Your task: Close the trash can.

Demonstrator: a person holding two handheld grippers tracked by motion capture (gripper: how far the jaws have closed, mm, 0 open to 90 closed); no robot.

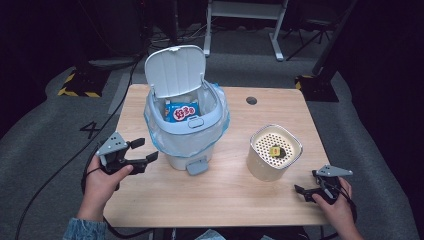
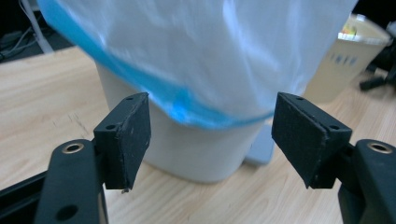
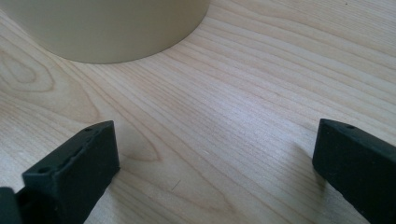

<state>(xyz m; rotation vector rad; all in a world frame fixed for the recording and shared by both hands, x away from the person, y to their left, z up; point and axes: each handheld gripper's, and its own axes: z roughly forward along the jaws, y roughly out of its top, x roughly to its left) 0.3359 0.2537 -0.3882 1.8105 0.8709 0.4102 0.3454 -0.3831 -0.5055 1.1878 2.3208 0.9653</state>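
L gripper (image 1: 146, 150) jaws apart, empty, bin (image 1: 186, 145) just ahead; R gripper (image 1: 301, 190) jaws apart, empty, cream container (image 1: 260, 165) ahead on table (image 1: 220, 195)

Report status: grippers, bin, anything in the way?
Left hand-held gripper open, empty, beside the pedal bin. Right hand-held gripper open, near the cream container. Lid up, path clear.

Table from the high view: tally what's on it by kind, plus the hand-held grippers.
Pedal bin with open lid: 1
Blue snack packet in the bin: 1
Cream container: 1
Small yellow item on its perforated top: 1
Hand-held grippers: 2, left, right
Total: 6
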